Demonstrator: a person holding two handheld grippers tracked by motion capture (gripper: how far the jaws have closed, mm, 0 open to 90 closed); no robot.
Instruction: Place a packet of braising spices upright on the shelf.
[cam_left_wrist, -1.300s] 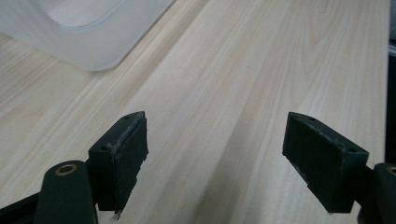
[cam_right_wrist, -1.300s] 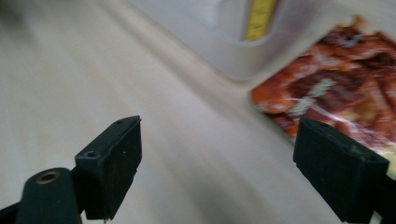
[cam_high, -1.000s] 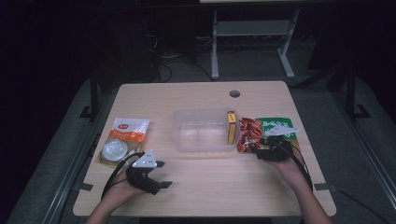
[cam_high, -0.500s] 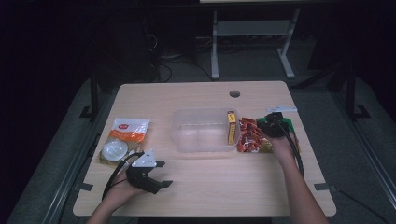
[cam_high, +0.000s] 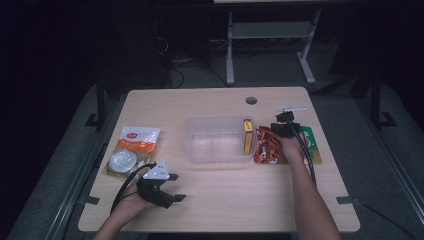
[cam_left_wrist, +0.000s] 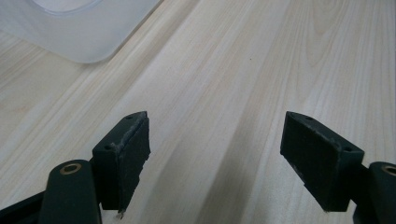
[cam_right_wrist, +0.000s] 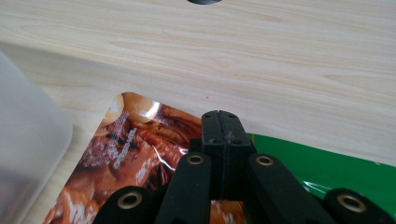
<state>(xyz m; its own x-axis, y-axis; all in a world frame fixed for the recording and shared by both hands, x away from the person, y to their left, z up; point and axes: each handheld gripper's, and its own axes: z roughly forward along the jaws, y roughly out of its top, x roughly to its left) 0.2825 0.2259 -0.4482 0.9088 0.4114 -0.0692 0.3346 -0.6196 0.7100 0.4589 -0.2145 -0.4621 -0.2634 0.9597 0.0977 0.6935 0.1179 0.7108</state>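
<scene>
- Left gripper (cam_high: 161, 186): rests on near bench (cam_high: 240, 205), jaws spread, nothing between them.
- Right gripper (cam_right_wrist: 221, 127): jaws pressed together over the red snack packet (cam_right_wrist: 140, 140), no clear pinch on it.
- Packet lies beside the clear container (cam_high: 220, 140); advise reopening and gripping its edge squarely before lifting.

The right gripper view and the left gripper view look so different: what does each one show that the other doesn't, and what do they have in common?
The right gripper view shows the right gripper with its jaws pressed together above a red food packet, a green packet beside it, and a dark round hole in the table.

The left gripper view shows the left gripper with its jaws wide apart and nothing between them, over bare wood.

Both show the light wooden table and part of the clear plastic container.
</scene>
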